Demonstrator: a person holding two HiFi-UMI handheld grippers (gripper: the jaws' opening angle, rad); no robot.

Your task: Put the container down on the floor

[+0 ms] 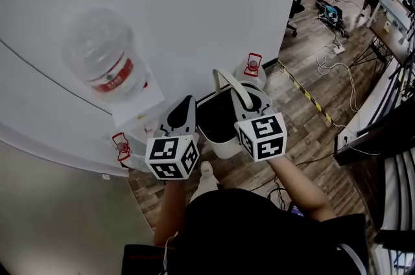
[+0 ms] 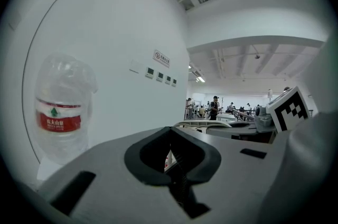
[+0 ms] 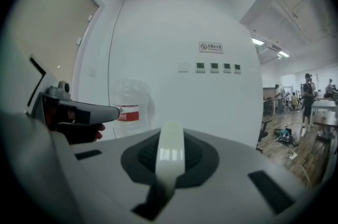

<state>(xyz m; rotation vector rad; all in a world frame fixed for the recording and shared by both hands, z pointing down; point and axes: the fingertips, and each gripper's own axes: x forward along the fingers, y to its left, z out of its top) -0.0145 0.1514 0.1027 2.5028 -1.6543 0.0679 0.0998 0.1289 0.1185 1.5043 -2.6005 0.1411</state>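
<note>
White plastic, dark inside: the container (image 1: 224, 146) hangs over the wooden floor (image 1: 311, 137), just ahead of the person's feet, carried by its arched handle (image 1: 228, 84). The right gripper (image 1: 244, 104) is clamped on that handle, jaws pinched tight around it (the right gripper view shows it as a pale strap running straight up between the pads). The left gripper (image 1: 187, 105) sits just beside the container's near rim, jaws together with nothing between them, so it lends no grip that I can see.

The step in hand, by my reading, is the carry. The lowering is not yet done, since the container's base looks clear of the boards. The next move calls for a steady descent until the base rests flat, and only then a release of the handle; letting go early would drop it.

The head view gives the whole picture: container, floor, both grippers. The gripper views never show the container's body, only the wall, the big water bottle (image 3: 128, 106) and the far room. Only the left gripper view shows that gripper's closed, empty jaws.
</note>
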